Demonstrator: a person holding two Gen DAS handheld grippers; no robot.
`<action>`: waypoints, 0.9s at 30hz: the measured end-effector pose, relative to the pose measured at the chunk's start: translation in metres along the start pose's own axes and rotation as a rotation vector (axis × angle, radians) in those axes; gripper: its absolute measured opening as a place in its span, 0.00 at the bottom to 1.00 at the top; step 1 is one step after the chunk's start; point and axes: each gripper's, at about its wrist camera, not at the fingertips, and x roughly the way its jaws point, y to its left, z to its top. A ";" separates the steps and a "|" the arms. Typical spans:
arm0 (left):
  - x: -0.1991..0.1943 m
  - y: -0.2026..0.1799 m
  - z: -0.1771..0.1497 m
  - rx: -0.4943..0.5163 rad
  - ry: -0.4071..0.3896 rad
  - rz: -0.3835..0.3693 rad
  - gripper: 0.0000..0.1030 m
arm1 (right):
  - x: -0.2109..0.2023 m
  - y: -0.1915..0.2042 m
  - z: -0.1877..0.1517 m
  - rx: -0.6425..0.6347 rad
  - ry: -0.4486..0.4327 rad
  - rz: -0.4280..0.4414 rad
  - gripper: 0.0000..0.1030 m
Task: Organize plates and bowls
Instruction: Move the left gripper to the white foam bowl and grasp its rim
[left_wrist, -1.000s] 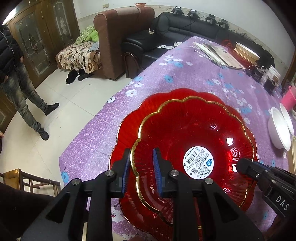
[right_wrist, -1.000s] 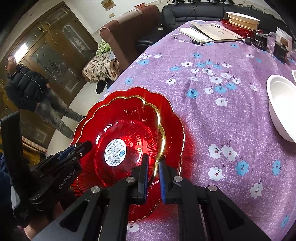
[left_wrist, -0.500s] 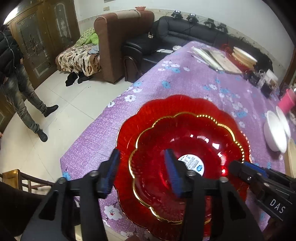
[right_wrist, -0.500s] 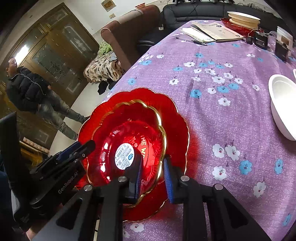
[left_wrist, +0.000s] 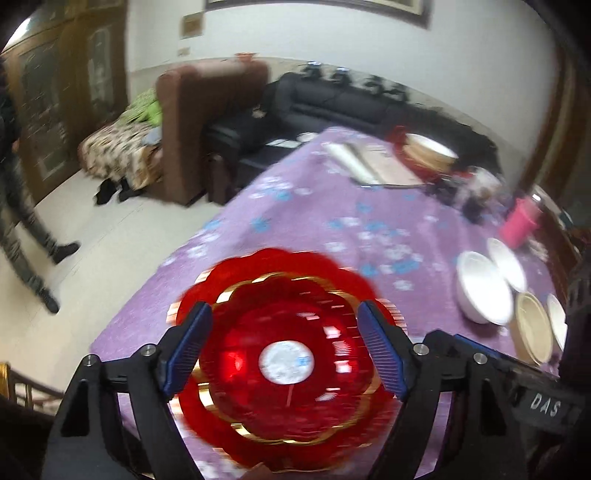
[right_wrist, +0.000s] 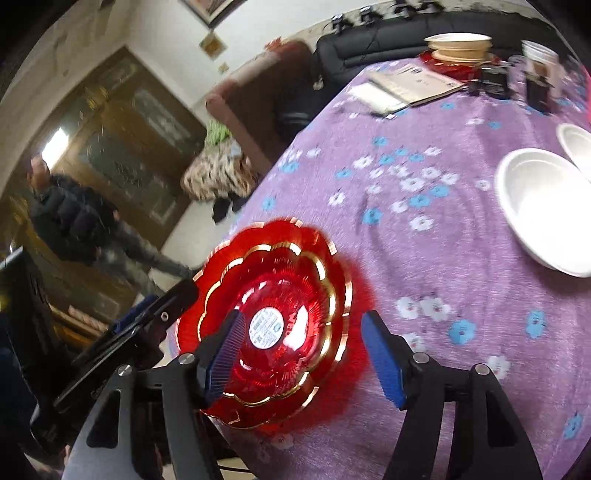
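Though blurred by motion, the red plates (left_wrist: 280, 369) were seen nested at the table (left_wrist: 332, 221) corner; the left gripper (left_wrist: 284, 354) and right gripper (right_wrist: 303, 354) were opening, pads clear; white bowls (right_wrist: 539, 210) were sharper in the right view.

Desk cloth (right_wrist: 461, 295): purple with blue and white flowers, covering the desk.
Papers (right_wrist: 410, 83): lying flat at the far end.
Pink cup (left_wrist: 521, 221): sitting near the desk's right edge.
Brown armchair (left_wrist: 199, 122): standing beside a black sofa (left_wrist: 332, 107).
Bystander (right_wrist: 74, 218): standing by wooden doors (right_wrist: 125, 147).
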 end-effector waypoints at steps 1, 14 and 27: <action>0.000 -0.008 0.001 0.019 -0.003 -0.030 0.80 | -0.007 -0.008 0.001 0.021 -0.019 0.003 0.67; 0.060 -0.141 0.016 0.215 0.163 -0.246 0.84 | -0.087 -0.170 -0.015 0.492 -0.201 -0.029 0.74; 0.123 -0.180 0.027 0.107 0.281 -0.240 0.91 | -0.073 -0.208 0.015 0.624 -0.203 0.061 0.73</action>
